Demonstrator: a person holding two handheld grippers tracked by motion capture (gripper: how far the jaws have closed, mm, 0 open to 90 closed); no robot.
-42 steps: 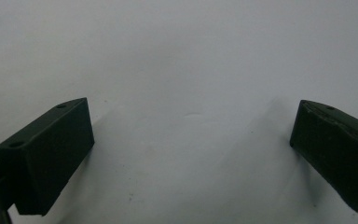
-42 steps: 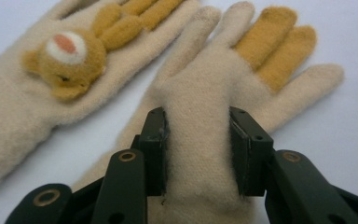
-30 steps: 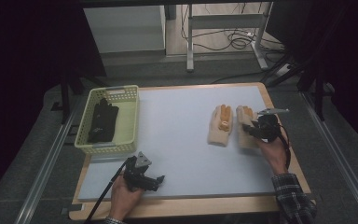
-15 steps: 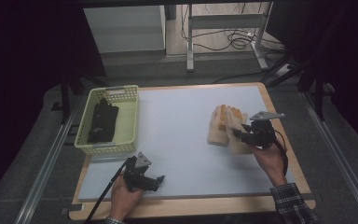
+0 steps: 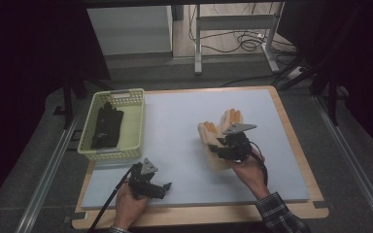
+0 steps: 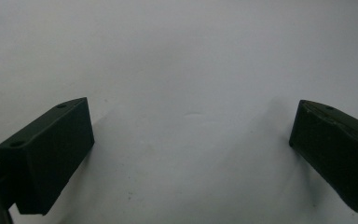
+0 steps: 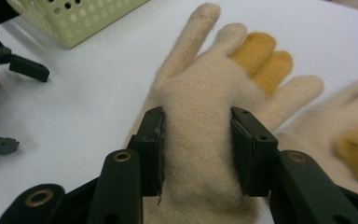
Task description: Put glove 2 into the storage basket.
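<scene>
Right gripper (image 7: 196, 149) dragged cream glove (image 7: 205, 116) toward centre.

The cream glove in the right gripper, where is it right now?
In the high view the cream glove lies right of the mat's middle, clamped in the right gripper, overlapping the second glove, well right of the basket.

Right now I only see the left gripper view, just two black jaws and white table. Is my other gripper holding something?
Observer: Yes, the right gripper is shut on a cream glove with orange fingertips.
Operator: Is there another glove?
Observer: A second cream glove lies right beside it on the table.
Operator: Any basket?
Observer: A yellow basket stands near the table's left edge, with something black inside.
</scene>
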